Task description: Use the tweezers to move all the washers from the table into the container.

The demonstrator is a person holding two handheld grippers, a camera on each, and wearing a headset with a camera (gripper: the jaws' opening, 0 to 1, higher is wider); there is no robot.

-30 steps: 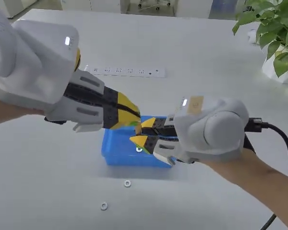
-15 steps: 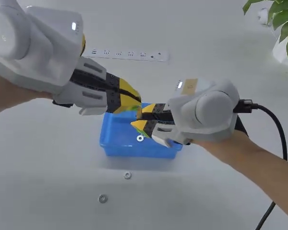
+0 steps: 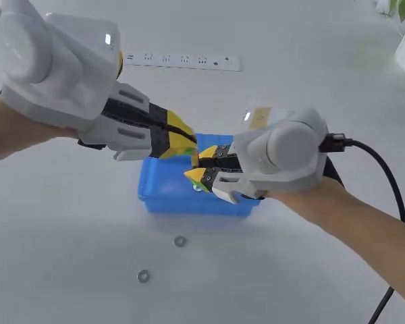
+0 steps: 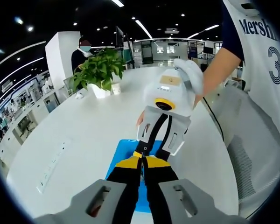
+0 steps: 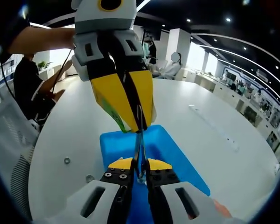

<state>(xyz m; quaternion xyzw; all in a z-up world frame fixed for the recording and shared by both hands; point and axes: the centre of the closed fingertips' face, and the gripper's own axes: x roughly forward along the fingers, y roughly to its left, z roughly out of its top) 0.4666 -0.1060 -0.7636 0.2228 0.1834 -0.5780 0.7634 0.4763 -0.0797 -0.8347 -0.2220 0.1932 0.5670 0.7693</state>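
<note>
L gripper (image 3: 189, 143) & R gripper (image 3: 194, 172): jaws of both closed on tweezers (image 5: 139, 135), above blue container (image 3: 189, 204) | washers (image 3: 180, 241) flat on table (image 3: 67, 236), near side of container | light, thin, slippery, I think: you nip the rim, gently.

the container (image 3: 163, 194) sits mid-table (image 3: 61, 270). above it the left gripper (image 3: 189, 142) reaches in from 10 o'clock and the right gripper (image 3: 194, 171) from 3 o'clock, tips meeting, the tweezers (image 5: 139, 149) caught between both jaw pairs. on the table, the near washer (image 3: 180, 241) lies at the container's 6 o'clock, the far washer (image 3: 143, 275) at 7, and the power strip (image 3: 182, 61) lies well behind at 12.
</note>
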